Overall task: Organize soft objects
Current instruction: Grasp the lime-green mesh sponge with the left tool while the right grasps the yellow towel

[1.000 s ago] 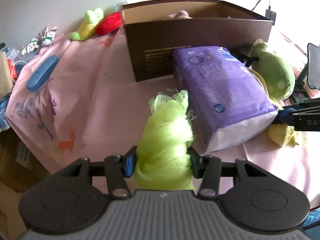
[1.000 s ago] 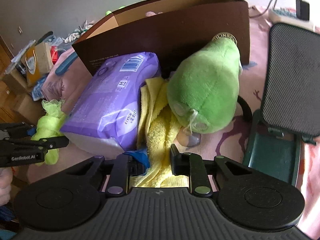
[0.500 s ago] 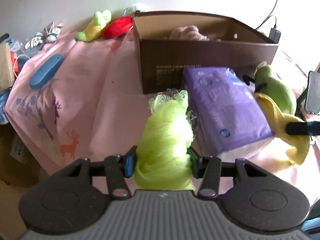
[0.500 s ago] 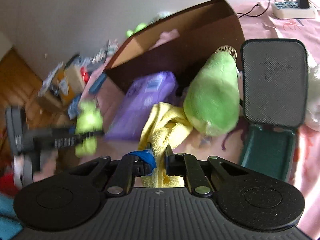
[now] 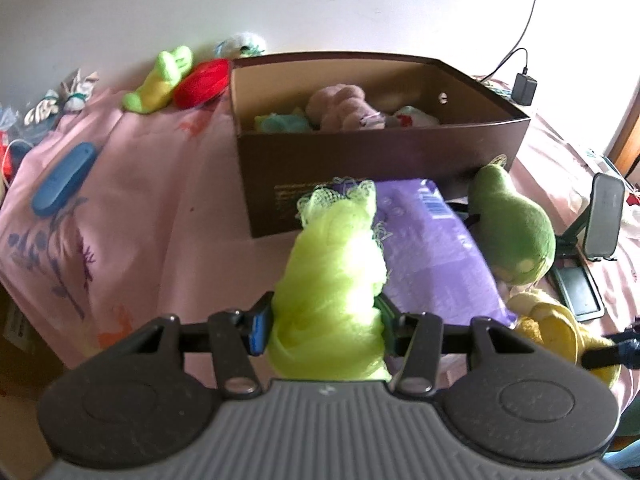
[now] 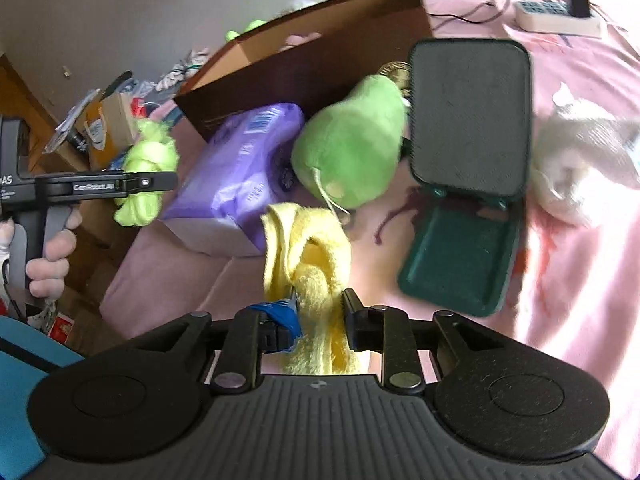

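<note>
We see two handheld grippers over a bed covered in a pink sheet (image 5: 132, 184). The left gripper (image 5: 324, 328) has its jaws pinching a lime green mesh bundle (image 5: 334, 292), which fills the gap between the fingers and stands up past their tips, lifted off the sheet. Straight ahead of these jaws lies a purple soft pack (image 5: 432, 252), and beyond it sits an open brown cardboard box (image 5: 360, 160). Inside the box are a pinkish plush toy (image 5: 340, 106) and other small soft items, too small for us to name. Ahead and to the right of the jaws, a green pear-shaped plush (image 5: 512, 232) rests against the pack's far side.

The right gripper (image 6: 320, 316) has its jaws closed on a yellow towel (image 6: 308, 264), whose folds rise in front of the fingertips while its tail hangs down between them. The towel seems clear of the sheet, though blur leaves us unsure. Ahead and left of these jaws is the purple pack, ahead is the green plush, and ahead to the right stands a dark green phone stand (image 6: 464, 216). Far right lies a blurred white soft object (image 6: 580, 164).
</note>
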Action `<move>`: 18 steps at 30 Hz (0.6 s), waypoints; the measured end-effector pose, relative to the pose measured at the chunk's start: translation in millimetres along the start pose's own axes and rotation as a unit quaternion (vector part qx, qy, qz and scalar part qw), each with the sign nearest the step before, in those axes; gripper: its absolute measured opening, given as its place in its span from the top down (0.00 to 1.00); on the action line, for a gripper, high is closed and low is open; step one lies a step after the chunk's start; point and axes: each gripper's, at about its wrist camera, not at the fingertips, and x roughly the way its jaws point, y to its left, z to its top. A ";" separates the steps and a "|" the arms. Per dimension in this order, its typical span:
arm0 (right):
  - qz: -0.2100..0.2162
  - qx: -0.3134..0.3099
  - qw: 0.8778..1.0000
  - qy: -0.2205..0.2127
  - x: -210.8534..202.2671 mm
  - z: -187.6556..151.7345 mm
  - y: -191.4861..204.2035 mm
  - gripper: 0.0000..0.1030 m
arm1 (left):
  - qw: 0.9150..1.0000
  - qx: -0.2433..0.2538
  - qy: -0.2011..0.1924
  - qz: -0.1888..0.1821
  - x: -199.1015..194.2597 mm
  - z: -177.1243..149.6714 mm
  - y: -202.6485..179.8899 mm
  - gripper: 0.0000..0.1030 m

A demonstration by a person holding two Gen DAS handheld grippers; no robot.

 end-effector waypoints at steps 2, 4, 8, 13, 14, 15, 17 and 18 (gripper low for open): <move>0.015 -0.011 1.000 -0.001 2.4 2.2 3.2 0.91 | 1.000 0.004 0.000 -0.004 0.8 2.4 -3.4 0.49; 0.035 -0.022 0.999 -0.005 2.6 7.3 4.5 0.91 | 1.000 0.009 -0.001 -0.006 1.5 4.8 -7.1 0.49; 0.048 -0.032 0.998 -0.010 -2.0 12.8 9.2 0.87 | 1.000 0.017 -0.005 -0.008 0.3 9.2 -9.9 0.49; 0.008 -0.073 0.997 0.011 22.8 17.5 27.0 0.83 | 1.000 0.018 -0.006 -0.009 0.3 11.2 -11.0 0.49; -0.004 -0.075 0.997 0.013 26.4 16.8 27.2 0.83 | 1.000 0.018 -0.004 -0.009 1.3 11.7 -11.6 0.49; -0.012 -0.069 0.997 0.014 30.0 16.7 25.1 0.82 | 1.000 0.019 -0.004 -0.009 1.7 12.1 -12.1 0.49; -0.012 -0.046 0.999 0.013 31.2 17.7 16.9 0.81 | 1.000 0.023 -0.005 -0.009 1.6 13.0 -15.0 0.49; -0.011 -0.036 0.999 0.011 30.5 18.2 12.8 0.80 | 1.000 0.025 -0.006 -0.009 0.8 13.4 -15.9 0.49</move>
